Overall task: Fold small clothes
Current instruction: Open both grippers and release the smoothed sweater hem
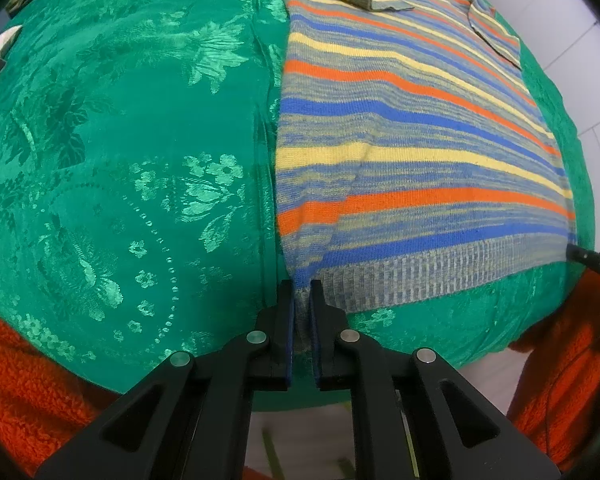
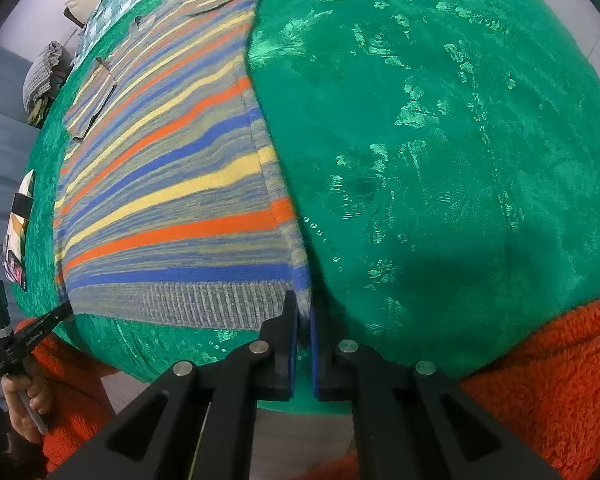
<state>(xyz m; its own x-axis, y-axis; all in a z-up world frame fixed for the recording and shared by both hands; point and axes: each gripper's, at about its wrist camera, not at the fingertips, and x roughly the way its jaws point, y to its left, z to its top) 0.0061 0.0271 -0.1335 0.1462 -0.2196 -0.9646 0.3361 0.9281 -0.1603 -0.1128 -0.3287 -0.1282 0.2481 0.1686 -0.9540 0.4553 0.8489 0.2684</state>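
Note:
A small striped knit sweater in blue, orange, yellow and grey lies flat on a green patterned tablecloth, both sleeves folded onto its body. My left gripper is shut on the sweater's near left hem corner. In the right wrist view the sweater spreads to the left, and my right gripper is shut on its near right hem corner. The left gripper shows at the sweater's other hem corner, and the right gripper's tip shows in the left wrist view.
The person's orange fleece sleeves frame the near table edge. A grey checked cloth bundle and some cards or a phone lie at the table's left edge. Green cloth spreads wide on the right.

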